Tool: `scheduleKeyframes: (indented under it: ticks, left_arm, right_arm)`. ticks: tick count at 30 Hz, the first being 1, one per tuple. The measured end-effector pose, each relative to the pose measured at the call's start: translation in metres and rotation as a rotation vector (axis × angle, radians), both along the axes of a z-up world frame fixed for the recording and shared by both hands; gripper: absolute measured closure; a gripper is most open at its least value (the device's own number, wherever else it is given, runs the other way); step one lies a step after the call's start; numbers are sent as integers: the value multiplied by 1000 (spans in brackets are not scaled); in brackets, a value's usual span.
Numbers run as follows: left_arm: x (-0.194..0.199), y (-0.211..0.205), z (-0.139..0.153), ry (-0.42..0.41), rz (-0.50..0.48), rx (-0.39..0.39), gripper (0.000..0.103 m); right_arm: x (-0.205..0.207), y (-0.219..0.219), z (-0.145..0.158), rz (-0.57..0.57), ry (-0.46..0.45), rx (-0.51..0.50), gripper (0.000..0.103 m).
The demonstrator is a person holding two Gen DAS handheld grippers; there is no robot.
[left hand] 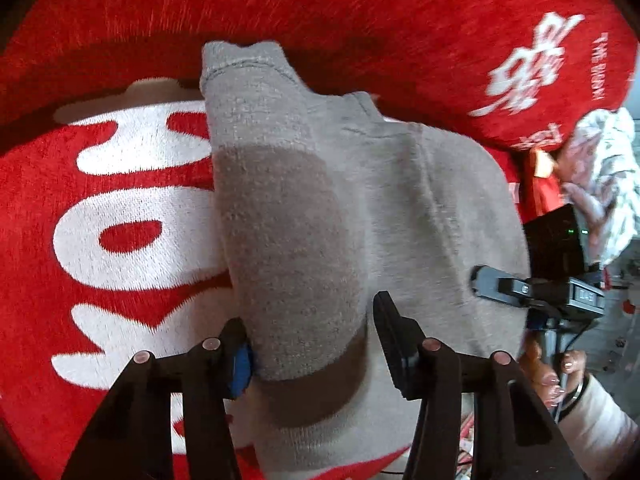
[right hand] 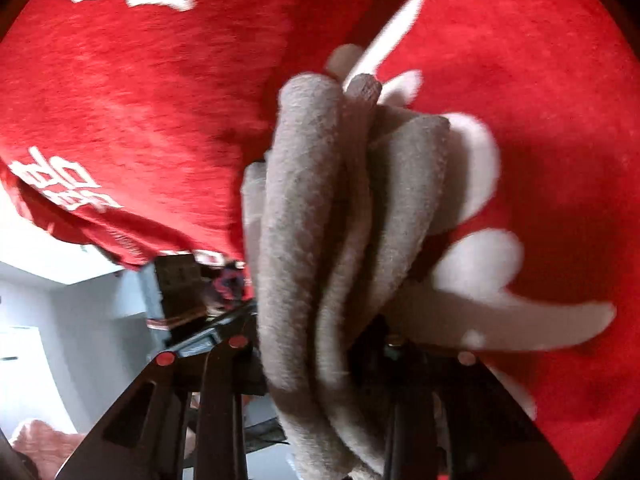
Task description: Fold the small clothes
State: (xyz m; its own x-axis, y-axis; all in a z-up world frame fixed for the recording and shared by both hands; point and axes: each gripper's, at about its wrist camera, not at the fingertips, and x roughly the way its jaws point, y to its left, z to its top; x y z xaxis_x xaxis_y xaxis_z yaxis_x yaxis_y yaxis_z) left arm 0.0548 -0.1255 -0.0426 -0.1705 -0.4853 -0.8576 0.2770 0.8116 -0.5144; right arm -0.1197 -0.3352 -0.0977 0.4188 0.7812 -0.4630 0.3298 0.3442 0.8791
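Observation:
A small grey fleece garment (left hand: 360,208) lies partly folded on a red blanket (left hand: 100,208) with white letters. A folded flap of it (left hand: 280,240) hangs between the fingers of my left gripper (left hand: 312,344), which stands open around it. My right gripper (left hand: 504,284) shows at the garment's right edge, held by a hand. In the right wrist view my right gripper (right hand: 336,360) is shut on a bunch of the garment's grey folds (right hand: 320,220), lifted above the blanket (right hand: 540,120).
A red pillow or bag with white print (left hand: 520,60) lies behind the garment. A patterned white cloth (left hand: 604,168) and a black box (left hand: 556,236) are at the right edge. In the right wrist view a white room wall (right hand: 80,320) shows beyond the blanket's edge.

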Motion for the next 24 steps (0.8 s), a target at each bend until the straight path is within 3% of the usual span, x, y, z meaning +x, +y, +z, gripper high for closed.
scheduleKeyframes:
  ticks: [6,13,17,21,24]
  left_arm:
    - [-16,17,37,-37,16,-46,49]
    - [-43,82,71,-54,53,-39,49]
    - [-58,142,70,-58,44,23,49]
    - [-63,180,45,-38,79,76,49]
    - [-61,202,21,-32,123,129,48]
  right_arm:
    - [-7,37,25,2,-42,59,71]
    - [-30,89,43,18,-47,123,71]
    - [-40,127,29,20,-24,171,71]
    - [-47,163,-2,7,25,205,71]
    - [-41,179,-22,-3,70,161,71]
